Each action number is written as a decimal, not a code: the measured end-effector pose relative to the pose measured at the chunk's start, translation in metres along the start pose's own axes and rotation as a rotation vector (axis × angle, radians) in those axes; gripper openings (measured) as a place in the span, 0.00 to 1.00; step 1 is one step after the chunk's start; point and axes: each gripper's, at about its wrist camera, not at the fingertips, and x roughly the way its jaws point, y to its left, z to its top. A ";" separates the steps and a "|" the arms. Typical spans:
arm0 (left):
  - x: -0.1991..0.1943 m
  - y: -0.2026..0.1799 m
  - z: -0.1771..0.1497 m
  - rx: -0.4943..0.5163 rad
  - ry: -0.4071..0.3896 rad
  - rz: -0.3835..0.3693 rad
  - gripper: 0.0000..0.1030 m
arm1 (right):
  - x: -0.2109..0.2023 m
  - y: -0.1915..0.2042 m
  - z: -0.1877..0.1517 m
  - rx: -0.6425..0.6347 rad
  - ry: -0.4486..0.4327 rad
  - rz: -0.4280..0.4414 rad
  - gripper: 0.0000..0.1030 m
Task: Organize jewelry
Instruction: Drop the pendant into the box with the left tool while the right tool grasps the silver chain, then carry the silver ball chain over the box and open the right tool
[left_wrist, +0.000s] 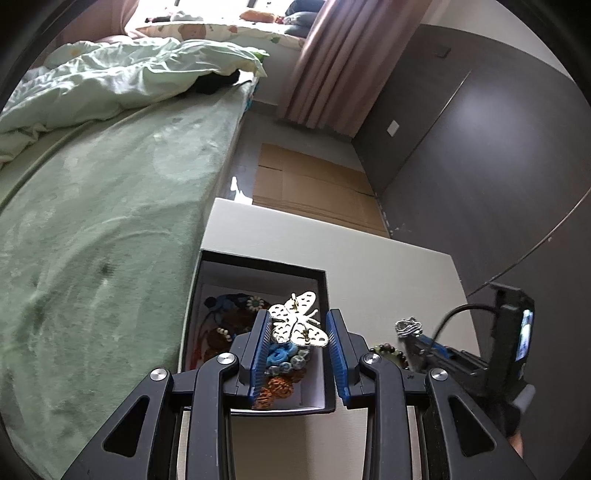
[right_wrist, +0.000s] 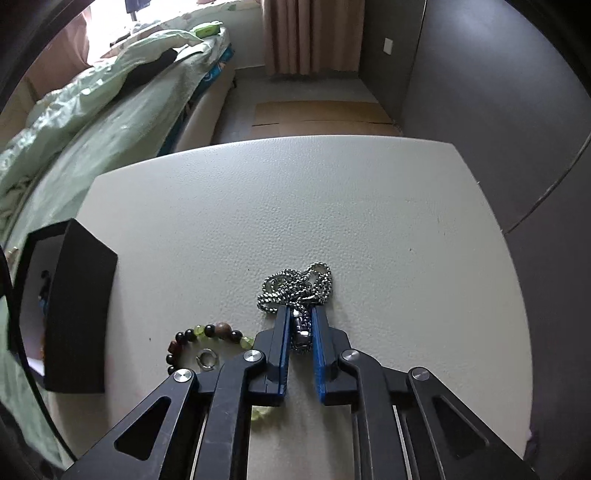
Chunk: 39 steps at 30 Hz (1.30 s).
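Jewelry is split here between the black open-topped box with a pale lining (left_wrist: 325, 295) and the off-white textured tabletop (right_wrist: 295, 206). On the tabletop, the silver box-link chain necklace (right_wrist: 297, 290) lies bunched at 12 o'clock from the right claw (right_wrist: 300, 317), heaped just past the fingertips, with its pendant end running back along the claw's own axis between the blue pads. The right claw is closed on that end, the bulk of the chain resting on the surface, so the lift looks not yet begun. From it the box sits at about 9 o'clock, well apart.

The left claw (left_wrist: 299, 325) is nearer the box, poised over it with its fingers spread; two pale butterfly-shaped earrings with dark specks (left_wrist: 299, 323) show between the pads, touching the left one (whether they are gripped or simply lying on the pile beneath, I cannot tell).

Count: one chain, two butterflies, one mixed-bead bracelet of dark, green and brown beads (right_wrist: 207, 334) at 8 o'clock of the right claw, one small silver ring (right_wrist: 207, 360) inside its loop, and several beaded and flower pieces already in the box, too tangled to number.
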 end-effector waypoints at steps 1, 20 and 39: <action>0.000 0.001 0.000 0.001 0.000 0.005 0.31 | 0.000 -0.002 0.000 0.006 -0.003 0.014 0.11; 0.010 0.016 -0.003 0.001 0.076 0.043 0.45 | -0.076 0.015 0.019 0.004 -0.249 0.207 0.11; -0.026 0.048 0.004 -0.136 0.002 -0.015 0.68 | -0.118 0.085 0.017 -0.059 -0.354 0.531 0.11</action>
